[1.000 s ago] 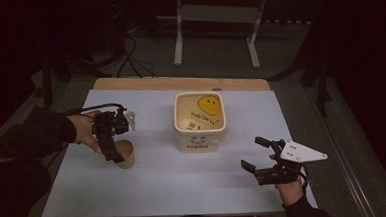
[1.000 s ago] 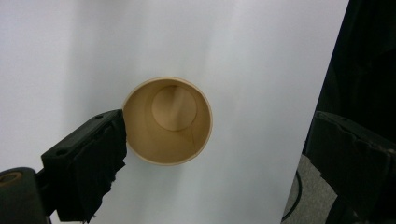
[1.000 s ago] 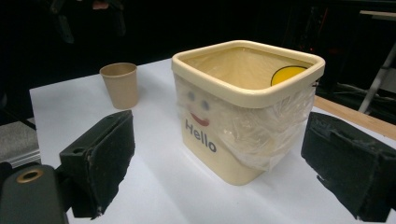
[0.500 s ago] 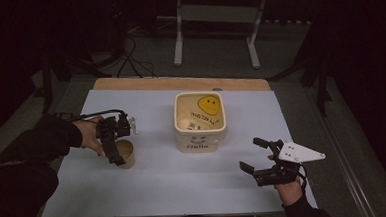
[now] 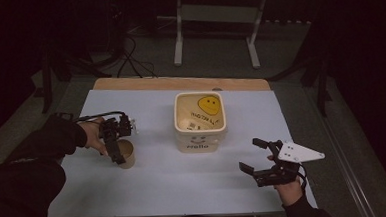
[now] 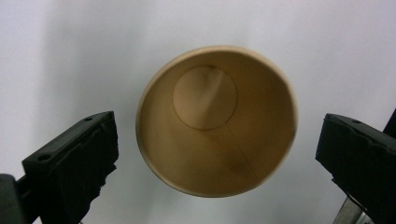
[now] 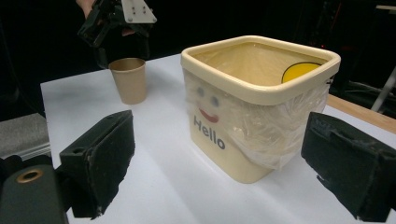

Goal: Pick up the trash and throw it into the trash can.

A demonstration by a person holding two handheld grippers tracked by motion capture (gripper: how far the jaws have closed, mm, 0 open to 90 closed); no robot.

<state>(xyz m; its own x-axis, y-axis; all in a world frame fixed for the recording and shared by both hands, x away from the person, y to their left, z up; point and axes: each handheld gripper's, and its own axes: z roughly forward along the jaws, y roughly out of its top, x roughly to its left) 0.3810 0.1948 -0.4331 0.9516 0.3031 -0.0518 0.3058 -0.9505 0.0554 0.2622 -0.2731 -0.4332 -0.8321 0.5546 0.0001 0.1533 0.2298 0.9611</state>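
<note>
On the table's left side, the left claw (image 6: 217, 149) hangs spread over an upright, empty paper cup (image 6: 216, 120), its jaws just opened and clear of the rim. Next, by the look of it: lower and pinch the cup. Right claw (image 7: 224, 163) waits spread, near right.

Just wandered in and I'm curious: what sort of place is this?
Probably a lab or workshop set up for recording. A white-covered table stands in a dark room, cables trail over the floor behind it, and a metal stand is at the back.
</note>
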